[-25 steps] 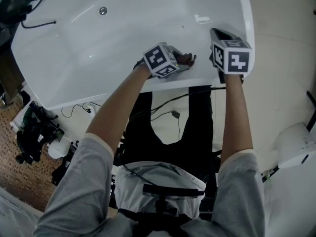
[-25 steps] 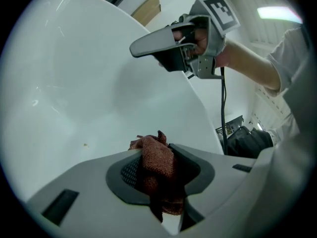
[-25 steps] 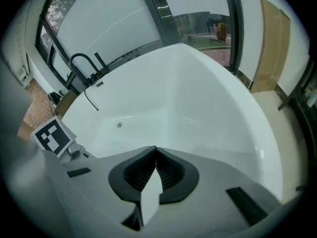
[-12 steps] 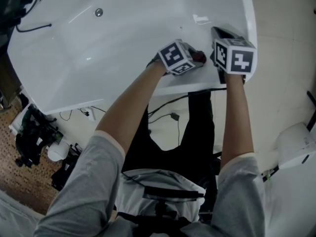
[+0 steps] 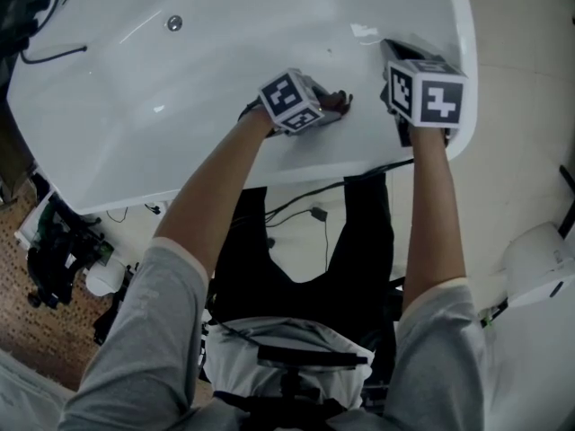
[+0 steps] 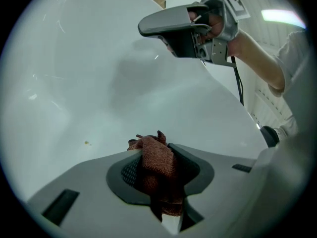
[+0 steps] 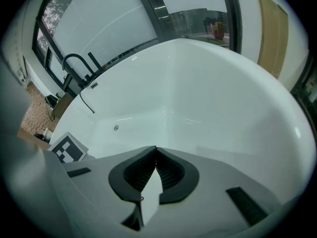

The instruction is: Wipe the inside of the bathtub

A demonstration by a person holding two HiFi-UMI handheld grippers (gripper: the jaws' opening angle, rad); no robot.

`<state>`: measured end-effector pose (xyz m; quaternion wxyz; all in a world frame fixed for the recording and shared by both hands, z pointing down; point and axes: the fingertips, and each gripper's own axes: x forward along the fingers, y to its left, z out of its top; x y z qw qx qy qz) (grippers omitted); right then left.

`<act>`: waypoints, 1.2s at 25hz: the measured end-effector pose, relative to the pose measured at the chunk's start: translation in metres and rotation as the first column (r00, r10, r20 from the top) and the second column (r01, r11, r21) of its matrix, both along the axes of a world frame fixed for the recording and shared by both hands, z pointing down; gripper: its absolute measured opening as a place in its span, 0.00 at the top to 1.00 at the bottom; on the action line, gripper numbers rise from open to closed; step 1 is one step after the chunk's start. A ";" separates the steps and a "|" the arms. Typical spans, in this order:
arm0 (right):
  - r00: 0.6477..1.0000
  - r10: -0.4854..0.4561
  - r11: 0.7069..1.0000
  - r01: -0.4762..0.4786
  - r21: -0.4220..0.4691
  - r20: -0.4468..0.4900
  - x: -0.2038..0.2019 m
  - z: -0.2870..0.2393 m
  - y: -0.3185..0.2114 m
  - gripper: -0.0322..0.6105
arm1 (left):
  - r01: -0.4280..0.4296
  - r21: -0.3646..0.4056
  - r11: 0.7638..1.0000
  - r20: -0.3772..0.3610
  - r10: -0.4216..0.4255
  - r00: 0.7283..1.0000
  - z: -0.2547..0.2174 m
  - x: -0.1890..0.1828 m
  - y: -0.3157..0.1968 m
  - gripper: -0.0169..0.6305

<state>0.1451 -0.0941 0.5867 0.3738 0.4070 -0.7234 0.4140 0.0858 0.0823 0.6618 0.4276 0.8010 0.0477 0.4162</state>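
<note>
A white bathtub fills the top of the head view. My left gripper is shut on a reddish-brown cloth, which presses against the tub's inner wall near the front rim. The cloth shows as a dark lump past the marker cube. My right gripper hovers at the tub's right rim, shut with nothing between its jaws. In the left gripper view the right gripper hangs above the tub wall. A small yellowish speck sits on the tub surface left of the cloth.
The drain lies at the tub's far left floor. A black faucet and hose stand at the tub's far end. Cables and dark gear lie on the floor beside the tub. A white object stands at right.
My left gripper with the cloth slid right along the tub wall, then back left. The right gripper has barely moved.
</note>
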 end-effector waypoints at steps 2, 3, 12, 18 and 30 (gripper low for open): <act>1.000 -0.001 1.000 0.001 -0.010 -0.005 0.001 0.007 0.001 0.95 | -0.001 -0.005 1.000 0.004 0.001 1.000 0.005 -0.005 0.001 0.81; 1.000 -0.001 1.000 0.001 -0.014 -0.006 0.002 0.010 0.001 0.95 | 0.000 -0.002 1.000 0.002 0.000 1.000 0.008 -0.004 0.000 0.81; 0.995 0.099 0.995 -0.099 -0.018 0.003 -0.002 0.036 -0.003 0.95 | 0.084 0.046 0.995 -0.042 -0.082 0.996 0.032 0.050 -0.025 0.81; 0.983 0.181 0.983 -0.181 0.016 0.009 -0.004 0.054 -0.007 0.95 | 0.163 0.045 0.986 -0.086 -0.159 0.984 0.040 0.065 -0.033 0.81; 0.999 0.040 0.999 -0.039 -0.037 0.026 -0.024 0.080 0.003 0.95 | 0.043 0.039 0.998 -0.001 -0.043 0.999 0.069 0.003 -0.019 0.81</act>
